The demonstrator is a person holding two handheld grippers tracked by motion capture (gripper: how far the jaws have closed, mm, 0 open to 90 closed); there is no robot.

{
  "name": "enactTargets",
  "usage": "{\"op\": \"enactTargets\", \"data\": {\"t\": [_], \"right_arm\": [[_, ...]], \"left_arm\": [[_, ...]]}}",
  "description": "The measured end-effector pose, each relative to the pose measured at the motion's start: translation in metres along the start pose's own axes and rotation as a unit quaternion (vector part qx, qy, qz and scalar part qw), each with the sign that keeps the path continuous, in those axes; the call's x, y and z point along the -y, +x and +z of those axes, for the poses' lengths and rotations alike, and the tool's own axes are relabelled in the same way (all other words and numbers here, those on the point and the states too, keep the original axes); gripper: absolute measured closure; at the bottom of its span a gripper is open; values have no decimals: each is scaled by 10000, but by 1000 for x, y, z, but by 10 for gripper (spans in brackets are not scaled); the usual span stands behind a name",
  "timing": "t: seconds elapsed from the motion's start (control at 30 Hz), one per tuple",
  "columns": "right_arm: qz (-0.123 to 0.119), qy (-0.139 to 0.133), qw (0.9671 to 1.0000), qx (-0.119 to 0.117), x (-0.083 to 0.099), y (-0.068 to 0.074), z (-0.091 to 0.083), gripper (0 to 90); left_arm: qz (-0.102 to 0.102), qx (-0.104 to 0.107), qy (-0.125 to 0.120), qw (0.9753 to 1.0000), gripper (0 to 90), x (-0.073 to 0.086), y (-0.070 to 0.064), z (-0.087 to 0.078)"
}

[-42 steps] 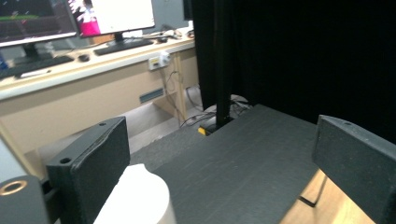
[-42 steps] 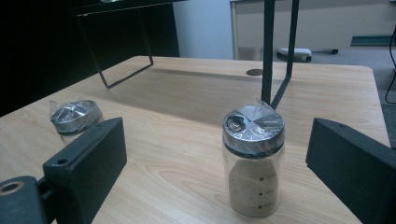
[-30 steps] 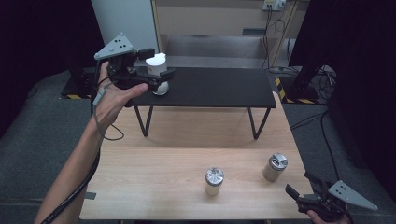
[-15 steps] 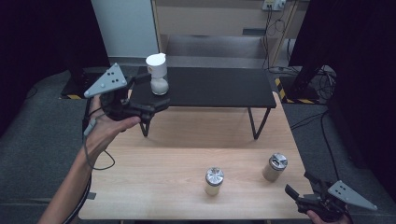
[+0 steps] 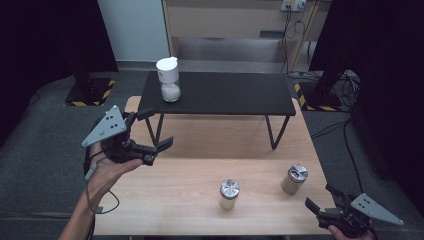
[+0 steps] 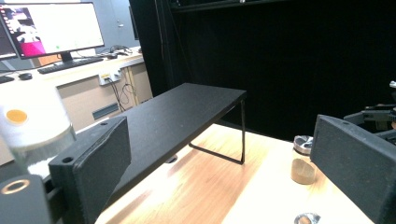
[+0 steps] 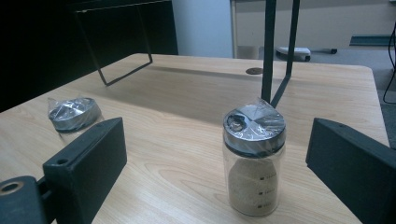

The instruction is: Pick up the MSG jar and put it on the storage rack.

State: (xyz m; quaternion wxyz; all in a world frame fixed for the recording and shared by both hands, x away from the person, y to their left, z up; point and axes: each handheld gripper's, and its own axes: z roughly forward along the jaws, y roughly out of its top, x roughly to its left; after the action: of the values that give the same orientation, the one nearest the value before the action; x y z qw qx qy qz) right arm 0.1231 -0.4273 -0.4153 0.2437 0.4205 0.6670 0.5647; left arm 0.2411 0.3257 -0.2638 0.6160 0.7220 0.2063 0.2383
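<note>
With one jar (image 5: 169, 80) standing on the shelf's (image 5: 220, 94) left end, the left gripper (image 5: 159, 130) hangs empty, jaws apart, while the right gripper (image 5: 320, 198), also apart, faces the jar (image 7: 253, 158) near the bench's (image 5: 175, 200) right edge, likely next to grasp.

Even overhead light on the wooden table (image 5: 190, 200), dark murky surroundings, soft blur on near fingers (image 6: 93, 158).

The white-capped jar (image 6: 32, 135) is blurred and edge-cropped.
</note>
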Motion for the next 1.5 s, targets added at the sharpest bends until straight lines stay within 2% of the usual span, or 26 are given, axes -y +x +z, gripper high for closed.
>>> {"op": "enactTargets", "data": {"t": [0.13,0.37,0.57,0.77,1.0,1.2,1.5], "right_arm": [[-2,7,10000,3,0,0,0,53],[-2,14,10000,15,0,1,0,53],[-13,22,10000,15,-1,1,0,53],[-27,32,10000,14,-1,1,1,53],[-25,31,10000,21,-1,1,0,53],[-46,31,10000,27,-1,2,1,53],[-51,39,10000,30,-1,2,1,53]], "left_arm": [[74,-110,81,9999,38,10,-9,-9],[28,-284,87,9996,38,34,-23,-22],[6,-471,227,9986,37,52,-33,-30],[-145,-525,320,9980,37,71,-36,-37],[-250,-711,398,9964,40,91,-42,-47],[-441,-829,370,9949,39,108,-45,-54],[-546,-887,444,9936,38,120,-47,-59]]}}
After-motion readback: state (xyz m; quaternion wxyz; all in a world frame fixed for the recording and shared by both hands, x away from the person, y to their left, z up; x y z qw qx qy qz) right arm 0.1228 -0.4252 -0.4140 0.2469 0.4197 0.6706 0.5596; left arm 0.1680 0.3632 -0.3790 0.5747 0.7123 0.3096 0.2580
